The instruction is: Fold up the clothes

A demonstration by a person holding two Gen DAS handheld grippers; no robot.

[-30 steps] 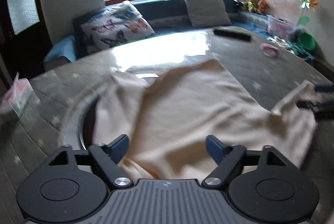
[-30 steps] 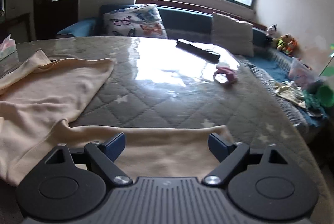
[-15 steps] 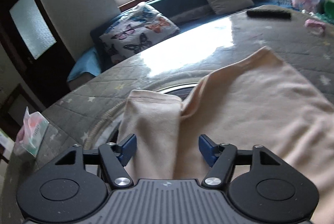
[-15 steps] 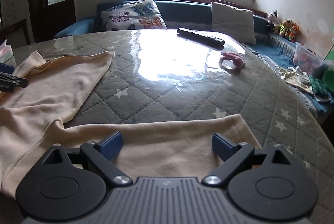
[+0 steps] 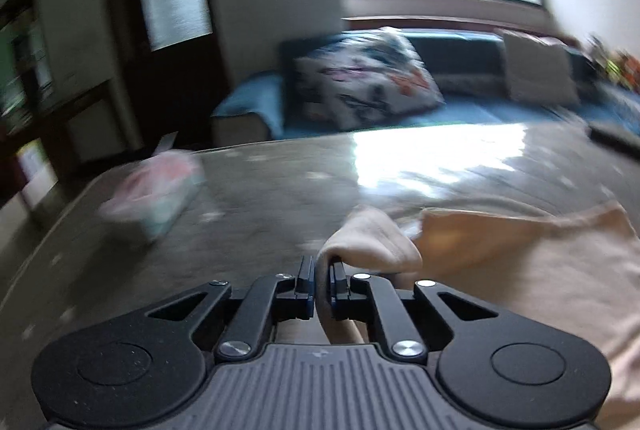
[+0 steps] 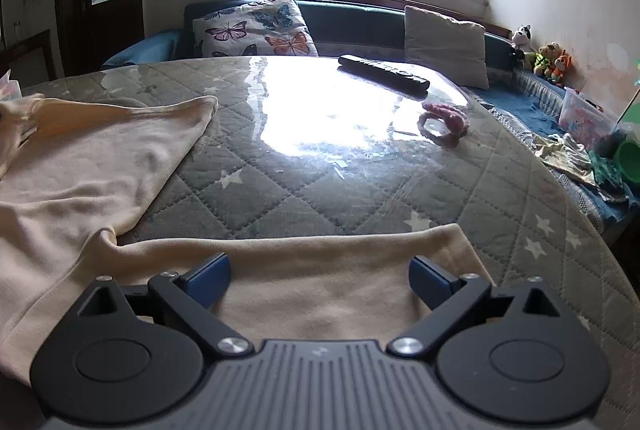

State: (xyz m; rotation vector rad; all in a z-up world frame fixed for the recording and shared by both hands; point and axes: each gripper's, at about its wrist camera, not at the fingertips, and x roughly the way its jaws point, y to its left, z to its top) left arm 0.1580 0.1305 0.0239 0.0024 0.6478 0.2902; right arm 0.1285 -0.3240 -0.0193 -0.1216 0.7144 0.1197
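Note:
A cream-coloured garment (image 6: 100, 165) lies spread on the quilted grey table (image 6: 320, 189). In the left wrist view my left gripper (image 5: 322, 272) is shut on a bunched sleeve end of the garment (image 5: 372, 246), which humps up just past the fingertips; the rest of the cloth runs off to the right. That view is blurred. In the right wrist view my right gripper (image 6: 320, 272) stands open low over the other sleeve (image 6: 320, 262), which lies flat between its blue pads. The lifted sleeve end shows at that view's far left edge.
A black remote (image 6: 384, 71) and a pink looped item (image 6: 444, 119) lie on the far part of the table. A tissue pack (image 5: 156, 189) sits at the table's left. A sofa with a butterfly cushion (image 6: 256, 27) runs behind; toys and clutter line the right.
My left gripper has closed on the sleeve end and swung left, pulling the cloth up. The right gripper has stayed open over the other sleeve, barely shifting.

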